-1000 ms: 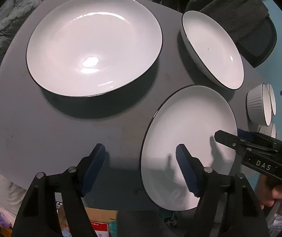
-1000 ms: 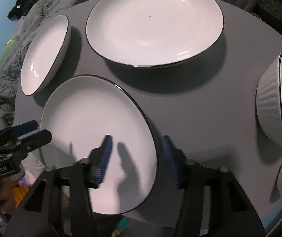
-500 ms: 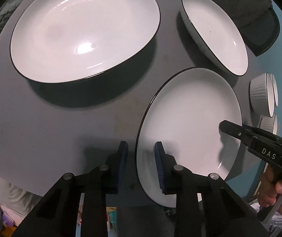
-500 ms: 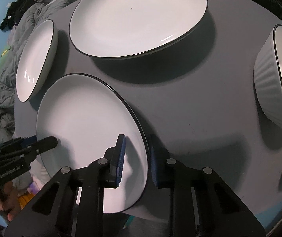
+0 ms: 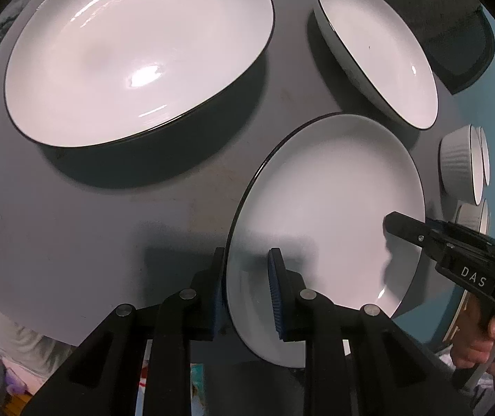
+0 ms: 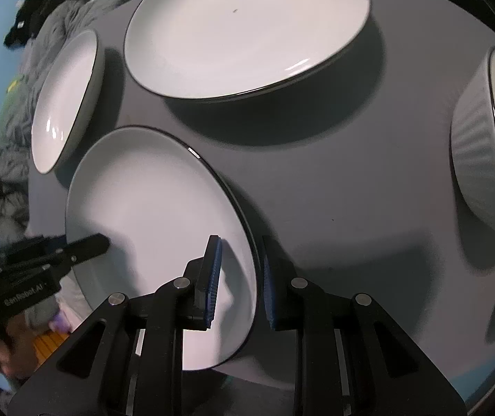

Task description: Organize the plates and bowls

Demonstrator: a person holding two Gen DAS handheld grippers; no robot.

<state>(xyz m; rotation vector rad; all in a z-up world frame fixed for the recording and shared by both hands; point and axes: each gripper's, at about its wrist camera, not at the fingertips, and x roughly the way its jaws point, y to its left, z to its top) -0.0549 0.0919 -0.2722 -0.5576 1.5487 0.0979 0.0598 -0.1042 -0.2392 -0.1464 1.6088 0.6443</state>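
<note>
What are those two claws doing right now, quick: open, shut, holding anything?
Left claw: closed on the near plate, one finger above its rim, one below.
Right claw: closed on the opposite rim of the same plate.

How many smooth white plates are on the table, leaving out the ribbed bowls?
3. The near plate, rim between the fingers of left gripper and right gripper; the large plate to its left; the far plate behind it. Others may be out of view.
</note>
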